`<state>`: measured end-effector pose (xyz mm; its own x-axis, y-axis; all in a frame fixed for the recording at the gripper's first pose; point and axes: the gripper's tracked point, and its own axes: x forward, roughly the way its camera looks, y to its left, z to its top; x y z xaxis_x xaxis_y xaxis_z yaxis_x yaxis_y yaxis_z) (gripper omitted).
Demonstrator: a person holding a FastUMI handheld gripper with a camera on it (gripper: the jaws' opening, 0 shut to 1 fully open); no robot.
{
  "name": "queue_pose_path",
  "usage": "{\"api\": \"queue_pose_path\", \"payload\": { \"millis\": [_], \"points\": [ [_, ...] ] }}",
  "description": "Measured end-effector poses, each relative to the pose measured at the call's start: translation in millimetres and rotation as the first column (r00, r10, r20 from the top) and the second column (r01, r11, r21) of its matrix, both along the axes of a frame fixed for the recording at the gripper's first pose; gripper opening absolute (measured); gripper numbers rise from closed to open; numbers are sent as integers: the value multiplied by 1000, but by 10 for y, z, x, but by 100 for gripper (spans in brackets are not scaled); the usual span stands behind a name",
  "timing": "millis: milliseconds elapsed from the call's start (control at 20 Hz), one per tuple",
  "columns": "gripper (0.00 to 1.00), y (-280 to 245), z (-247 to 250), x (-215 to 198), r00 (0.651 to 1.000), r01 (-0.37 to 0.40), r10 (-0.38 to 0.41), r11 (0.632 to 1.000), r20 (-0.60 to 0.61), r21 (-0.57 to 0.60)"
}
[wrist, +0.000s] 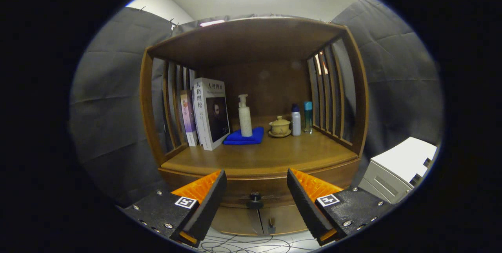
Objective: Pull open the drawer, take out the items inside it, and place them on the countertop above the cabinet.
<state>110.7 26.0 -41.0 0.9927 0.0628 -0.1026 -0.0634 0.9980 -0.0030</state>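
Observation:
A brown wooden cabinet stands ahead with a slatted-sided shelf whose countertop (274, 153) lies beyond my fingers. Under the countertop the drawer (257, 188) sits closed, and its small dark knob (255, 200) shows between my fingers, a little way ahead of them. My gripper (257, 186) is open with a wide gap and holds nothing. What is inside the drawer is hidden.
On the countertop stand several books (206, 113) at the left, a white pump bottle (245, 117) on a folded blue cloth (244, 137), a lidded tea bowl (279, 126), a white bottle (296, 121) and a teal one (308, 116). Cabinet doors (259, 221) sit below; a white box (396, 170) at the right; cables on the floor.

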Motion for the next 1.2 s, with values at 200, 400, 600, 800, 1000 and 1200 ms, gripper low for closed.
{"api": "queue_pose_path", "payload": {
  "millis": [200,400,600,800,1000,1200],
  "points": [
    [95,21,-278,264,997,1,0,1000,-76,9],
    [96,5,-656,459,985,-1,2,1000,-172,5],
    [96,17,-991,567,968,0,6,1000,-252,25],
    [96,45,-1275,588,944,1,8,1000,-329,26],
    [86,117,-1415,605,926,-15,33,999,-377,50],
    [49,66,-1443,604,917,10,16,998,-398,63]
  ]
}}
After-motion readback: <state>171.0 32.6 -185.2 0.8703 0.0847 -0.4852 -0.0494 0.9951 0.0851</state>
